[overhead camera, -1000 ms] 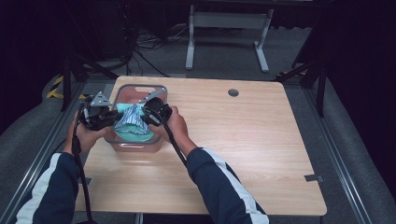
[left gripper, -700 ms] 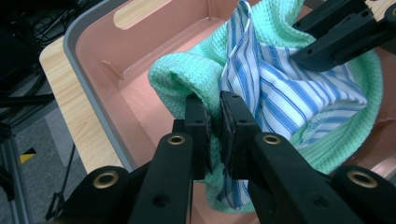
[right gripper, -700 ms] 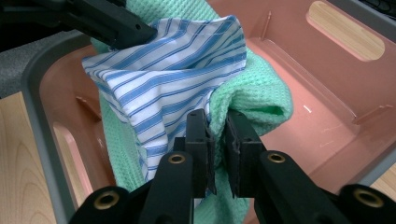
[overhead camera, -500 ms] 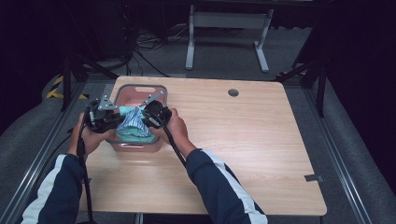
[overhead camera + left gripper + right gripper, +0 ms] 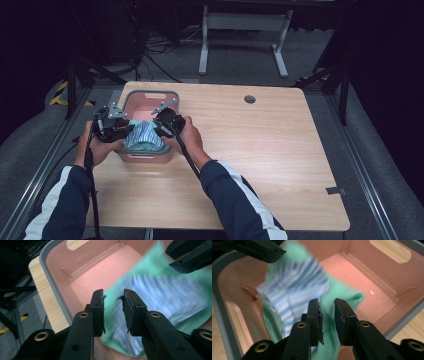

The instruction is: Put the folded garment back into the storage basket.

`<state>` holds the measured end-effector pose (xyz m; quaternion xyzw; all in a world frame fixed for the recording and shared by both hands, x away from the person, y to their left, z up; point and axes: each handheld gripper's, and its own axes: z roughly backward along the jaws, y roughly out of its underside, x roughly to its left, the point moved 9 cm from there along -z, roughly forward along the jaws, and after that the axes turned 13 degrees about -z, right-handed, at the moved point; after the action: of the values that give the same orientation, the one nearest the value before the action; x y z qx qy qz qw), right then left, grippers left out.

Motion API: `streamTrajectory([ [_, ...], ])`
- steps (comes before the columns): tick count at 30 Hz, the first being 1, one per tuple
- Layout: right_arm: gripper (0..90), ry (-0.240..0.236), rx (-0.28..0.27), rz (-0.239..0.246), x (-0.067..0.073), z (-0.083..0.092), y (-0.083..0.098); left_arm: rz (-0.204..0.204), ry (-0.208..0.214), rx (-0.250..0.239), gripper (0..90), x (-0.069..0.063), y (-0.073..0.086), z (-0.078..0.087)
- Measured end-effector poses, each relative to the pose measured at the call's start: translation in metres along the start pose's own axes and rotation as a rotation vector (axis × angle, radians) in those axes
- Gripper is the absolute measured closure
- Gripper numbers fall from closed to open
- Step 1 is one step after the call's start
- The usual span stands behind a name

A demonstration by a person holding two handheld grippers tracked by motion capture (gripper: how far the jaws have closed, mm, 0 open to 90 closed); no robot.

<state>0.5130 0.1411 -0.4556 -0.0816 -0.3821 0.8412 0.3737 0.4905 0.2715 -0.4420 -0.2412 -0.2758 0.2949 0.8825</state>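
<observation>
A green cloth with blue-and-white stripes (image 5: 144,138) lies in the near end of a pink bin with a grey rim (image 5: 150,94). My left gripper (image 5: 128,130) is at the cloth's left edge and my right gripper (image 5: 158,128) at its right edge. Both pairs of jaws have just been opening. In the left gripper view my left gripper (image 5: 113,301) stands slightly open, and the blurred cloth (image 5: 162,295) shows through the gap, unpinched. In the right gripper view my right gripper (image 5: 326,308) stands the same way over the cloth (image 5: 294,290).
The bin sits at the far left of a wooden table (image 5: 260,150), close to its left edge. A round cable hole (image 5: 249,99) is in the tabletop at the back. The bin's pink floor (image 5: 100,275) beyond the cloth is bare. A metal stand (image 5: 242,30) is on the floor behind.
The cloth, held bunched up between the two grippers before, has sunk lower into the bin. Both hands stay at about the same place.
</observation>
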Motion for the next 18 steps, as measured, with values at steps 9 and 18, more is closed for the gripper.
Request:
streamTrajectory([
  [9,69.5,-0.008,-0.02,0.002,-0.005,0.011,0.002,-0.018,-0.002,-0.039,68.8,-0.006,-0.007,0.009],
  [18,66.3,0.0,-0.026,0.056,-0.007,0.028,0.006,-0.043,0.013,-0.094,64.7,-0.02,-0.018,0.021],
])
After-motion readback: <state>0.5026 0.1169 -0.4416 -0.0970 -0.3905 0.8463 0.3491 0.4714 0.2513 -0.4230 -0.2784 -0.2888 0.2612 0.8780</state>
